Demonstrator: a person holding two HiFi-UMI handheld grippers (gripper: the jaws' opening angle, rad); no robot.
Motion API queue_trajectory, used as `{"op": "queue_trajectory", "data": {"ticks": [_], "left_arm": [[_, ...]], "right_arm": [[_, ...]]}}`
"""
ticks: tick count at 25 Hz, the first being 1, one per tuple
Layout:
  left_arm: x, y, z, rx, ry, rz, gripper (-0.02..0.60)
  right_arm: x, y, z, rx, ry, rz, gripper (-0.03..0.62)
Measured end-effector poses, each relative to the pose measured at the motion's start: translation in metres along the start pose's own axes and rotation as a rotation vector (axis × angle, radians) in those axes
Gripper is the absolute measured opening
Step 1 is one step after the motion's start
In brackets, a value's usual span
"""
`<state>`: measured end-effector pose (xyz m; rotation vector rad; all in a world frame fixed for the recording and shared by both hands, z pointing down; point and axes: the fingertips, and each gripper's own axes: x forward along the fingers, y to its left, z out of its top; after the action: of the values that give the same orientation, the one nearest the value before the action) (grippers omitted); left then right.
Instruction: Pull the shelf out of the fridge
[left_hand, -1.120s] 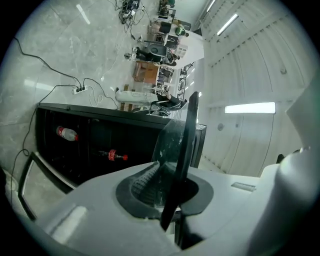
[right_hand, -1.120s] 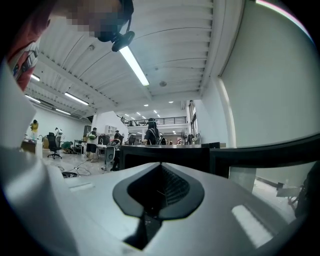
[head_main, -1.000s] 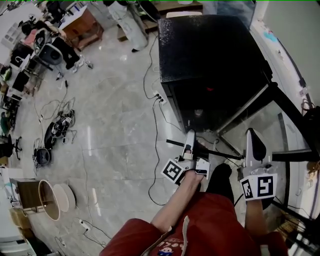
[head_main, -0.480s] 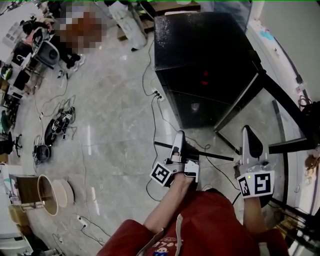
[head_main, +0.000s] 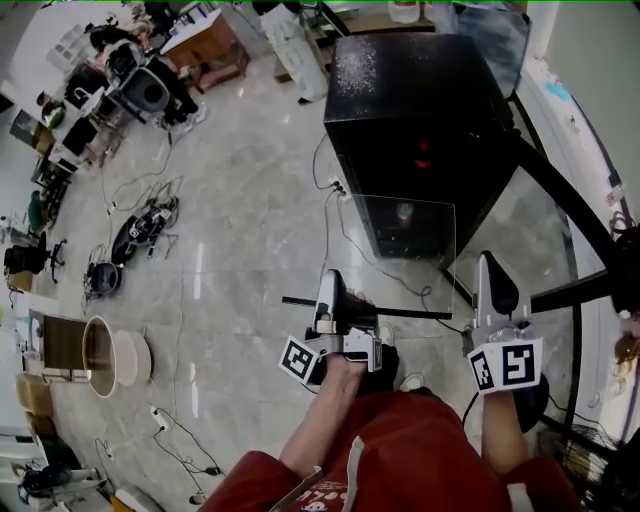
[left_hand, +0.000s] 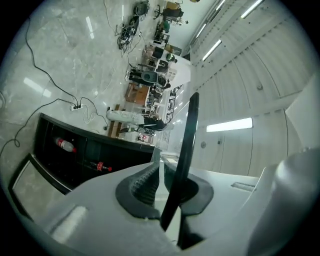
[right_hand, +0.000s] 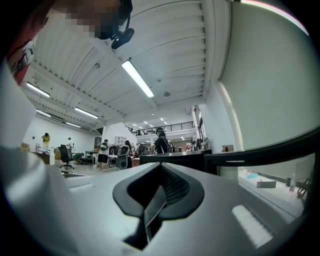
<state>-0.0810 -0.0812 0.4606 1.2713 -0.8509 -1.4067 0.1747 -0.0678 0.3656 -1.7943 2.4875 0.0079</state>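
As the fingers stand: left fingers (left_hand: 142, 184) are nearly closed on the dark front bar (head_main: 400, 313) of the shelf (head_main: 405, 250); right fingers (right_hand: 175, 187) are clamped on its thin glass edge.
Shelf place: held in the air, reaching from both pairs of fingers away toward the fridge (head_main: 420, 100).
Long axis: front bar runs crosswise from left fingers to right.
Far edge: close by the fridge's front; whether it is clear I cannot tell.
Coming move: likely straight back toward the person, both hands equally near.

The shelf (head_main: 405, 285) has slid farther from the fridge (head_main: 420, 110); left tongs (head_main: 328, 280) and right tongs (head_main: 487, 264) withdrew.
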Motion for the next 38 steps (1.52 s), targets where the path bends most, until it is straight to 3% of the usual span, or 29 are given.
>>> {"op": "queue_trajectory", "data": {"ticks": [9,15,38], "left_arm": [[-0.057,-0.048,0.021,0.026,-0.098,-0.044,0.035],[-0.088,-0.068,0.035,0.002,-0.137,-0.072,0.035],[-0.121,-0.108,0.046,-0.017,-0.15,-0.138,0.037]], "right_arm": [[-0.028,0.02,0.004,0.017,-0.052,0.039,-0.002],[-0.048,0.039,0.005,0.0,-0.077,0.052,-0.002],[-0.074,0.068,0.018,-0.062,-0.083,0.079,-0.002]]}}
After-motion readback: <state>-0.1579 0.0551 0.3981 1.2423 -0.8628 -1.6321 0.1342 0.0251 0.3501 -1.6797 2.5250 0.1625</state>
